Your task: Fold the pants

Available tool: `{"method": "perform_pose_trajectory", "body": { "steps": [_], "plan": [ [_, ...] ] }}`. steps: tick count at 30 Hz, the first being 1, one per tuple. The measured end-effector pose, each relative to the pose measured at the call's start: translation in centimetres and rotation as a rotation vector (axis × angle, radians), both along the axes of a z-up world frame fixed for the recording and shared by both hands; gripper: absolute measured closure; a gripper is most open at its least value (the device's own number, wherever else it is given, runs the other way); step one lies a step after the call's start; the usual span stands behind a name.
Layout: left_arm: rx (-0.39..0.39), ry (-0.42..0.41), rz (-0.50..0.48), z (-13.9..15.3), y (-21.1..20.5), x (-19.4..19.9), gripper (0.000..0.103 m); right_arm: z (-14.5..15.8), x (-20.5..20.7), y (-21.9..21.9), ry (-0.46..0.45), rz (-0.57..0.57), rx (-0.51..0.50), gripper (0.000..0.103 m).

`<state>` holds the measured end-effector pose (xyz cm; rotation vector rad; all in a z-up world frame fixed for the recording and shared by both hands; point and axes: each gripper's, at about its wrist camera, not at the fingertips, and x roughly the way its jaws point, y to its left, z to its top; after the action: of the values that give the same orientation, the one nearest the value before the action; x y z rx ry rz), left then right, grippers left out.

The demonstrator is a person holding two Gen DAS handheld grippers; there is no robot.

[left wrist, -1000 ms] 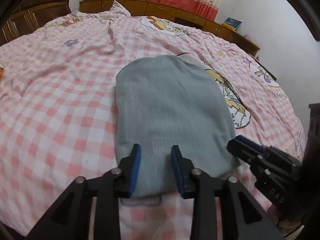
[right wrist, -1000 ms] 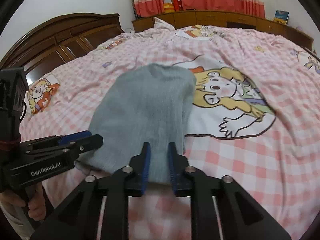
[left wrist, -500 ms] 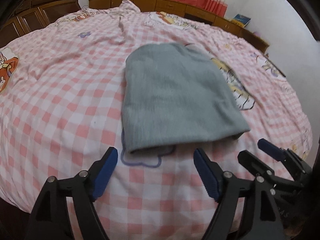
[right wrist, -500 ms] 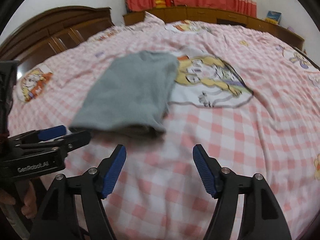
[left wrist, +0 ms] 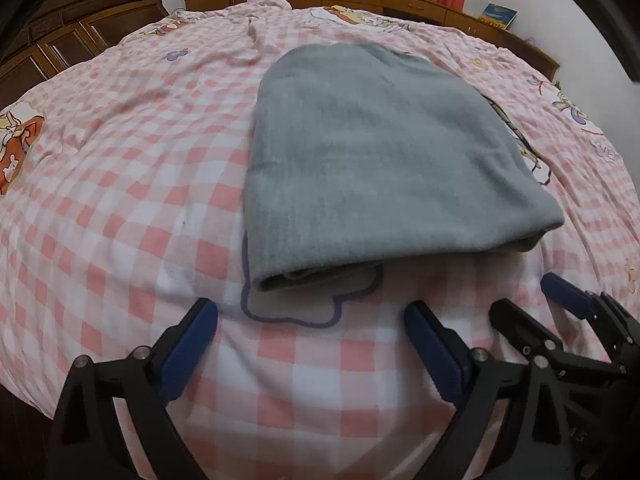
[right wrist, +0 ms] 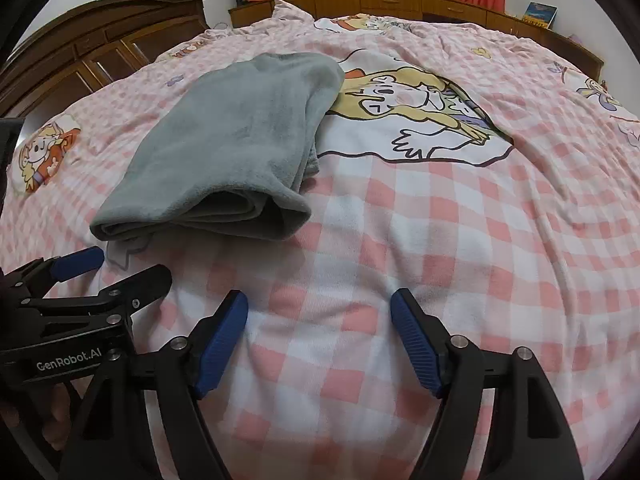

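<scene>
1. The bed [left wrist: 120, 208], covered by a pink-and-white checked cotton quilt with cartoon prints, fills both views and carries everything; its broad soft top serves as the folding surface.
2. The grey fleece pants [left wrist: 376, 160] lie on the quilt just ahead of both claws, folded into a compact, layered rectangle. The stacked edges face the claws, which suggests the last fold was brought toward that near side. In the right wrist view the pants [right wrist: 240, 136] sit ahead and to the left of the right claw.
3. The left claw [left wrist: 310, 346] hovers over bare quilt just short of the near edge of the pants, its blue-padded fingers spread wide and holding nothing.
4. The right claw [right wrist: 318, 344] is likewise spread and empty, beside the left one and clear of the cloth.
5. Judging by the tidy bundle and both claws free, the folding looks finished or nearly so.
</scene>
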<state>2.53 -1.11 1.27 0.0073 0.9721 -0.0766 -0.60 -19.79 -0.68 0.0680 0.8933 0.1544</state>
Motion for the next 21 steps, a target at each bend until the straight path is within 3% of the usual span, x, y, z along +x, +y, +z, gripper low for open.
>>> {"method": "perform_pose_trajectory", "body": {
  "steps": [21],
  "plan": [
    [-0.008,0.018,0.016,-0.39,0.49,0.23,0.000,-0.19,0.17,0.33,-0.003,0.004,0.002,0.025]
  ]
}}
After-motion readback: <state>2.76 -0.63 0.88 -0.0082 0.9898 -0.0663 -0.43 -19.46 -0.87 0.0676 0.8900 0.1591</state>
